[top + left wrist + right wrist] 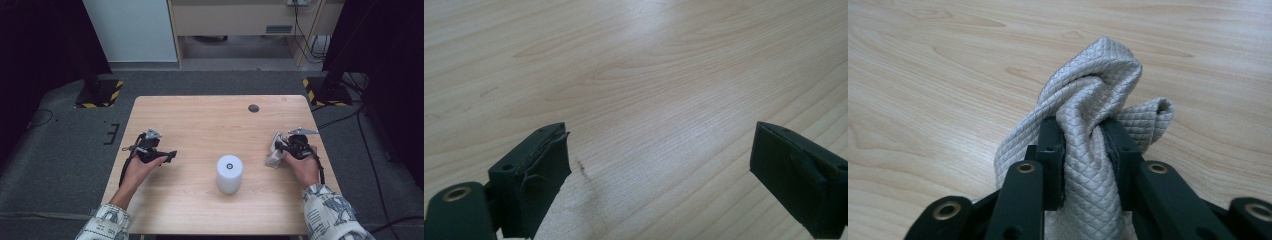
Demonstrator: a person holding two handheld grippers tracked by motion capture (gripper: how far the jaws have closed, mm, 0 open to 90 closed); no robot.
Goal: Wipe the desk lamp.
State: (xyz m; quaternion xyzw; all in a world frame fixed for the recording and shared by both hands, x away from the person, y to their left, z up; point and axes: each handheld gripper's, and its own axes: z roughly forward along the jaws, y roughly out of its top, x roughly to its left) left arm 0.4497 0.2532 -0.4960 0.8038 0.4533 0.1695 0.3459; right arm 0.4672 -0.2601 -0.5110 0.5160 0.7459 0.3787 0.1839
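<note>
A grey quilted cloth (1098, 75) is bunched up between the jaws of my right gripper (1083, 135), which is shut on it. In the high view that gripper (278, 145) holds the cloth (274, 157) at the right side of the wooden table (200, 115), with the cloth's lower end touching the top. My left gripper (170, 156) is at the table's left side, pointing toward the middle. Its jaws stand wide open in the left gripper view (661, 145), with only bare wood between them. A white cylinder (229, 174) stands upright between the two grippers, nearer the front edge.
A small dark round spot (253, 108) marks the table near its far edge. Two stands with yellow-and-black striped bases (100, 93) (326, 93) flank the far corners on the grey floor. Cables (350, 120) run past the right edge.
</note>
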